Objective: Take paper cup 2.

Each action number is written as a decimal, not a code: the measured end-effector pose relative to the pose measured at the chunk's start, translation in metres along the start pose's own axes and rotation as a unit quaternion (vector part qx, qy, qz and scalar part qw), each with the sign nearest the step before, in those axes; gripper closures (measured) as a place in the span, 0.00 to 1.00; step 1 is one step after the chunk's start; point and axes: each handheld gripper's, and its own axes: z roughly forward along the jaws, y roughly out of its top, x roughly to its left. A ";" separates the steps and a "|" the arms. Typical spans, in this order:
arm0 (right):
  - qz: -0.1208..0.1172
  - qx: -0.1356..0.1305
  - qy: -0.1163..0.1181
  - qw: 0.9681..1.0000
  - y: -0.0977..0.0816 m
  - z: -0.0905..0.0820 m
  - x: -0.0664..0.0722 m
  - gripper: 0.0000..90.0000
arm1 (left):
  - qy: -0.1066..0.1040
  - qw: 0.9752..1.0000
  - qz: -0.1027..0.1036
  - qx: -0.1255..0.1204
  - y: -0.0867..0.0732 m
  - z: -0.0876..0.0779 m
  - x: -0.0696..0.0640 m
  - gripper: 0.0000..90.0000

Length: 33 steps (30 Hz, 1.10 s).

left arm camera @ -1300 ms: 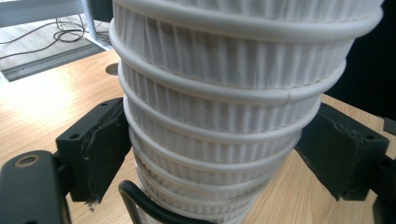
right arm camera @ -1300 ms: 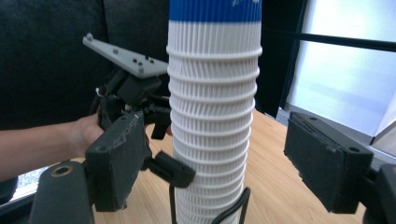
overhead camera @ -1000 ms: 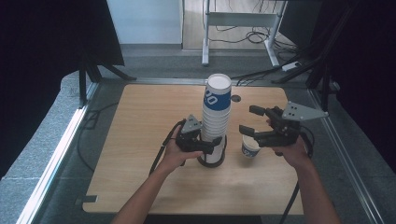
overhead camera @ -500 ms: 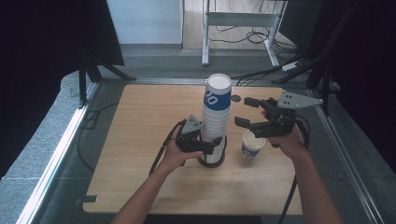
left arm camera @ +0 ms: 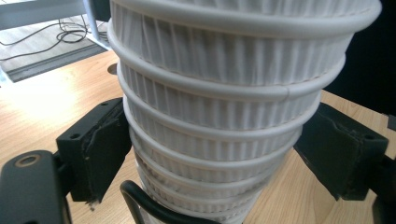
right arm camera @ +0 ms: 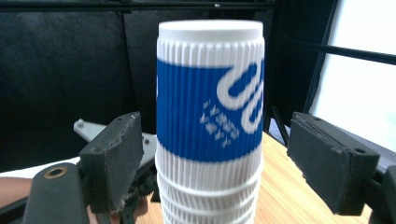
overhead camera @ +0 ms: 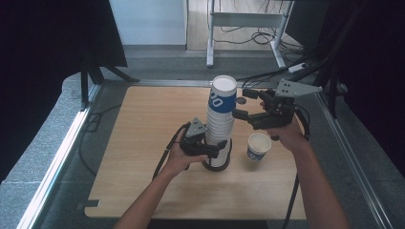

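Note:
A tall stack of white ribbed paper cups [overhead camera: 219,133] stands on the wooden table [overhead camera: 143,143]; its top cup [overhead camera: 223,95] has a blue band. My left gripper [overhead camera: 210,150] is shut on the base of the stack [left arm camera: 215,140], its pads [left arm camera: 100,144] pressed against the rims. My right gripper [overhead camera: 242,102] is open at the height of the top cup [right arm camera: 210,107]. Its jaws have just been opening and stand on either side of that cup with gaps. A single blue-and-white cup [overhead camera: 258,145] stands upright to the right of the stack.
Dark curtains surround the table, with a metal rail [overhead camera: 57,157] along its left side and a desk frame [overhead camera: 248,28] with cables behind. A small dark round spot [overhead camera: 241,100] marks the tabletop behind the stack. Bare wood lies left of the stack.
My right gripper has risen from above the single cup and moved left to the top of the stack, with its jaws wider apart. The left gripper and the stack have stayed put.

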 end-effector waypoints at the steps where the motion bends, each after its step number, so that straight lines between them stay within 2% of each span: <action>1: 0.000 -0.002 0.001 1.000 0.002 0.001 0.000 0.20 | 0.000 1.000 -0.001 0.000 0.000 0.000 0.000 0.15; 11: -0.003 0.003 0.011 1.000 0.020 0.021 -0.001 0.18 | 0.000 1.000 0.000 0.001 0.000 0.000 0.000 0.15; 20: -0.006 0.011 0.015 1.000 0.026 0.037 0.000 0.19 | 0.002 1.000 0.002 0.003 0.000 0.000 -0.001 0.15; 27: -0.005 0.015 0.008 1.000 0.029 0.044 -0.001 0.28 | 0.003 1.000 0.001 0.002 0.000 0.000 -0.002 0.15; 33: -0.008 0.011 0.005 1.000 0.028 0.044 0.000 0.29 | 0.003 1.000 0.002 0.002 0.000 0.000 -0.001 0.15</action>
